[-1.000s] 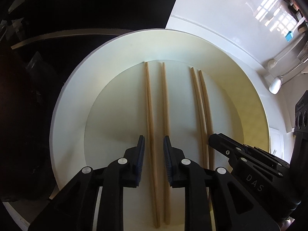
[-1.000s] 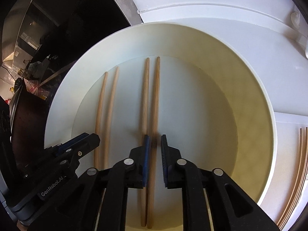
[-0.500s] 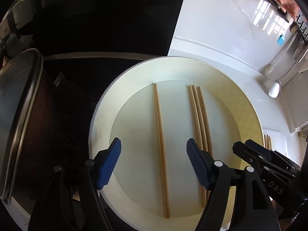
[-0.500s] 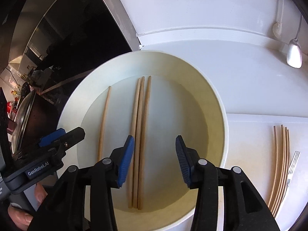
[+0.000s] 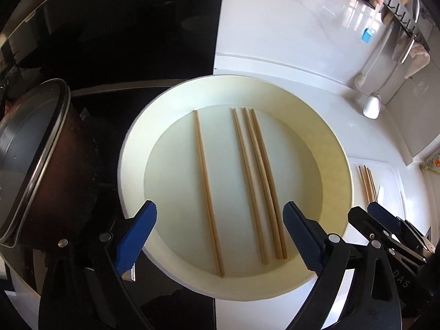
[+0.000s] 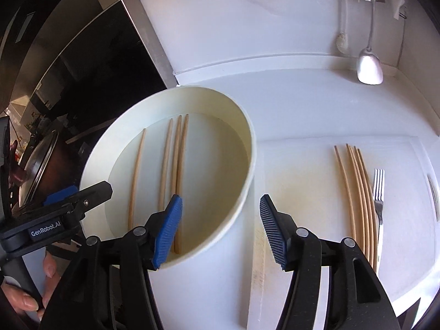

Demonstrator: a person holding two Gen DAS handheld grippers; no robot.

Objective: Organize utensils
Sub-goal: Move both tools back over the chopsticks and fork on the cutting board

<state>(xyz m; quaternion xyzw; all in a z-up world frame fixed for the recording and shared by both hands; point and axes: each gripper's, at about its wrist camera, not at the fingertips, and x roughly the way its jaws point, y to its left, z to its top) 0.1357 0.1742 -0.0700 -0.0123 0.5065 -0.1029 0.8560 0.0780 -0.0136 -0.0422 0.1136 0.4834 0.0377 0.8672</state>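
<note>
Four chopsticks [image 5: 209,189] are lying flat in the white bowl [image 5: 132,148], one apart from three. Both jaws have just been opening: left gripper [image 5: 220,236] is standing wide, right gripper [image 6: 220,231] partly spread, both holding nothing.

Both wrist views look steeply down, perhaps closely, sharing the bowl [image 5: 341,148].

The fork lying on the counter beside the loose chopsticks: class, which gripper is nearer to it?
Right. The right gripper hangs open over the bowl's rim, with the fork just beyond the loose chopsticks. The left gripper sits open over the bowl's far side.
</note>
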